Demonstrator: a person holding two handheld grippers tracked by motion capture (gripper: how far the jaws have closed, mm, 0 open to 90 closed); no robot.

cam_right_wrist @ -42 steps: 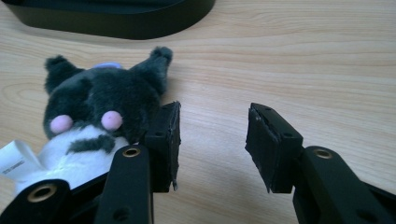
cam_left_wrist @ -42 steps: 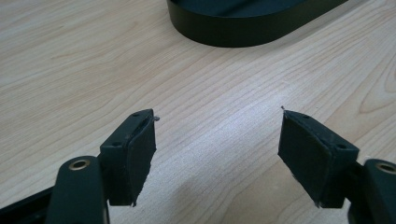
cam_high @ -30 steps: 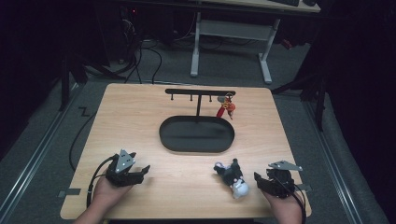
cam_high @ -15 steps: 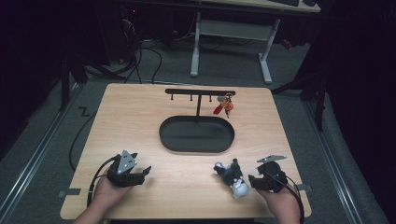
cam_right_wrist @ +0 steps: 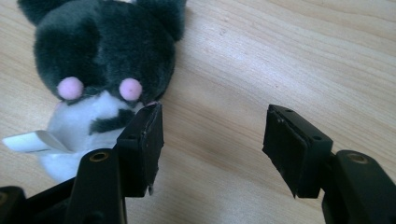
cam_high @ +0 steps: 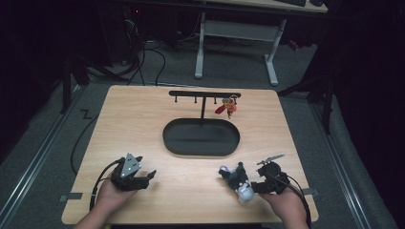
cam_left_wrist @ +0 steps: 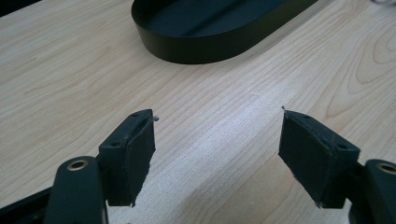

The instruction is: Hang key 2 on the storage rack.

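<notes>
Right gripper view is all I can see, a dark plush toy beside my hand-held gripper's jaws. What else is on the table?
Observer: A black oval tray sits mid-table, beyond the plush toy.
Operator: Anything behind the tray?
Observer: A black hook rack stands there, with a red keychain hanging near its right end.
Operator: Where is the other gripper?
Observer: The left hand-held gripper is at the near left of the table, jaws open with bare wood between them; its own view shows the tray's rim ahead.
Operator: Is the right one gripping the toy?
Observer: No; the right hand-held gripper is open, the toy beside its left jaw.
</notes>
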